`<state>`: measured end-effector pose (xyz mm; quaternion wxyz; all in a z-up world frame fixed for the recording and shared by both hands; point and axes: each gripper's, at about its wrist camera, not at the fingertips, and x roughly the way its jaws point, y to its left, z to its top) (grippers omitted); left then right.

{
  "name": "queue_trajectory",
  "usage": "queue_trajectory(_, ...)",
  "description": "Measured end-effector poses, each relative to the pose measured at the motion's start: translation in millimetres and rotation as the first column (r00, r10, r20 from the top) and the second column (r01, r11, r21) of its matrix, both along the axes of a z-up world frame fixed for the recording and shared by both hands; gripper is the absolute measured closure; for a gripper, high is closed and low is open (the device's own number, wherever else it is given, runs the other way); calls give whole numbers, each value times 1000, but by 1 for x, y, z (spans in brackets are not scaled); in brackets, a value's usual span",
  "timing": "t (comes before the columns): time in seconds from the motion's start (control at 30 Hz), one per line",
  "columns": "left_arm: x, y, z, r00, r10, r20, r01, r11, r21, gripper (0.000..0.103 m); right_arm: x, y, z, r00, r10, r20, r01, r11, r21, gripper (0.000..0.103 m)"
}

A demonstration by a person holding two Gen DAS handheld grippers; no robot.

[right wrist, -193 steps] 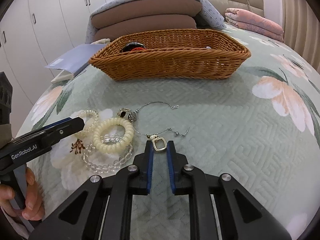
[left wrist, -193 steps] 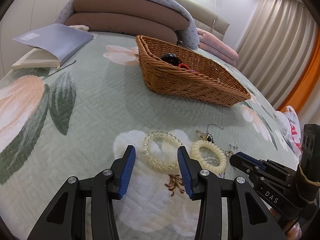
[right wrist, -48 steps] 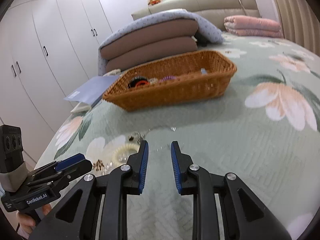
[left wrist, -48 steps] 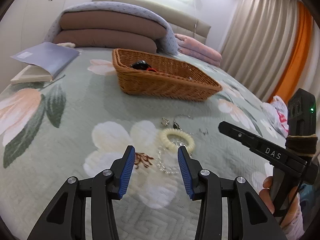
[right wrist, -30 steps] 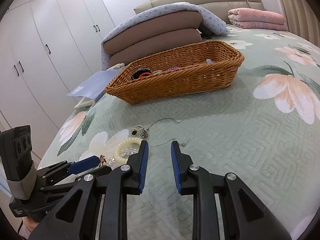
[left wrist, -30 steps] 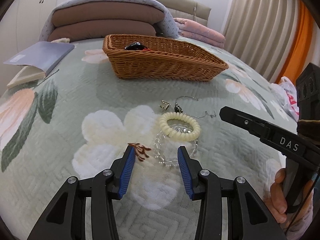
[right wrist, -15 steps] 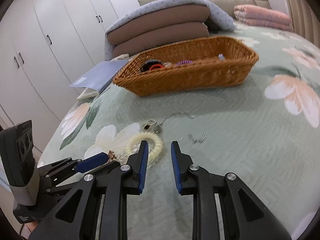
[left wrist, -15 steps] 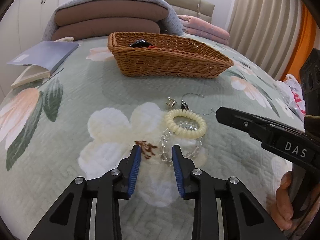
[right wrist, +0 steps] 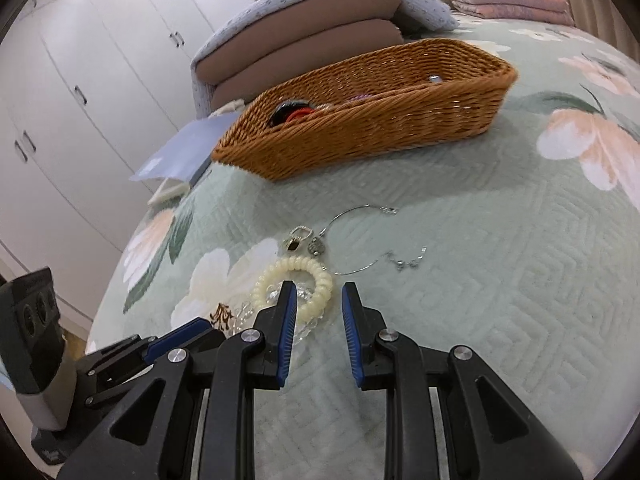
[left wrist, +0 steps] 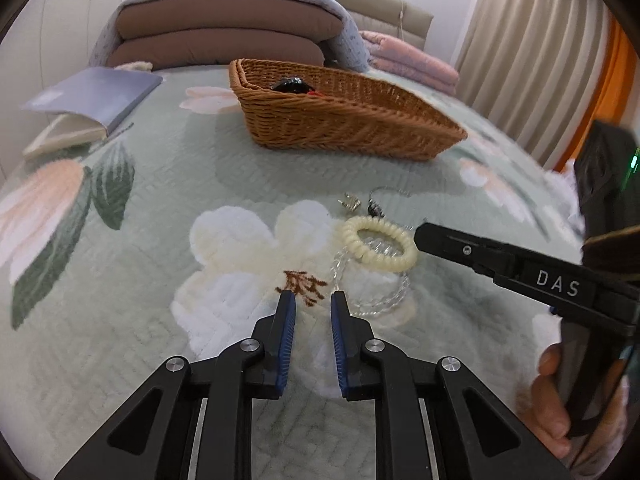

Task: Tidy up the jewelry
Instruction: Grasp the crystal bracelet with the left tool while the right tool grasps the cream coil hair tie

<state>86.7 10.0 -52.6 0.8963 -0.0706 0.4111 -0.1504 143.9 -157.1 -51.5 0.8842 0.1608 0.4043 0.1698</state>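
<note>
While both tools hovered low over the bed [left wrist: 160, 184], the left gripper [left wrist: 312, 300] had its blue-padded fingers [left wrist: 286, 320] a narrow gap apart with nothing between them, the tips above the brown flower centre printed on the quilt and just beside the clear bead bracelet [left wrist: 380, 296]. The right gripper [right wrist: 319, 292] showed its fingers [right wrist: 289, 312] slightly wider apart and likewise holding nothing; its left finger overlapped the near edge of the cream spiral hair tie [right wrist: 296, 284] in that view, though whether it touched could not be told. The hair tie lay partly on top of the bead bracelet, and just beyond it rested a small silver charm [right wrist: 298, 238] and a thin wire necklace [right wrist: 360, 240] spread in an open loop on the quilt. Farther back, well apart from this cluster, stood the wicker basket [left wrist: 340, 120], with a black and red item [right wrist: 294, 114] at one end. In the left wrist view the side of the right tool bore the white letters "DAS" [left wrist: 558, 283], and a small green light [left wrist: 633, 160] glowed on its black body. An open book [left wrist: 88, 100] with a bluish cover lay near the pillows [left wrist: 220, 36], and no writing on it could be read.
</note>
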Motion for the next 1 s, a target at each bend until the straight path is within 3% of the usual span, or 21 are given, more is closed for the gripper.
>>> queue_trajectory(0.1,3,1,1,1000,-16,-4,16,998,-52,84,1,-11,-3,1000,-15,-11,15,999,43,77)
queue_trajectory(0.37,12,-30,-3,1000,-24,-3,24,996,88,86,-4,-2,3,1000,-8,28,8,1000,6,77)
queue_trajectory(0.4,12,-30,-3,1000,-22,0,22,995,96,94,-6,-1,4,999,-7,37,7,1000,-6,77)
queue_trajectory(0.67,-3,-12,-4,999,-26,-30,28,998,57,96,0,8,1,1000,21,-3,-21,1000,-21,77)
queue_trajectory(0.9,-8,-6,-4,999,-29,-33,30,999,41,96,13,35,-9,997,41,-69,-48,994,-100,77)
queue_trajectory(1.0,-9,-7,-4,999,-30,-32,32,999,43,96,14,45,-9,998,39,-52,-47,984,-171,90)
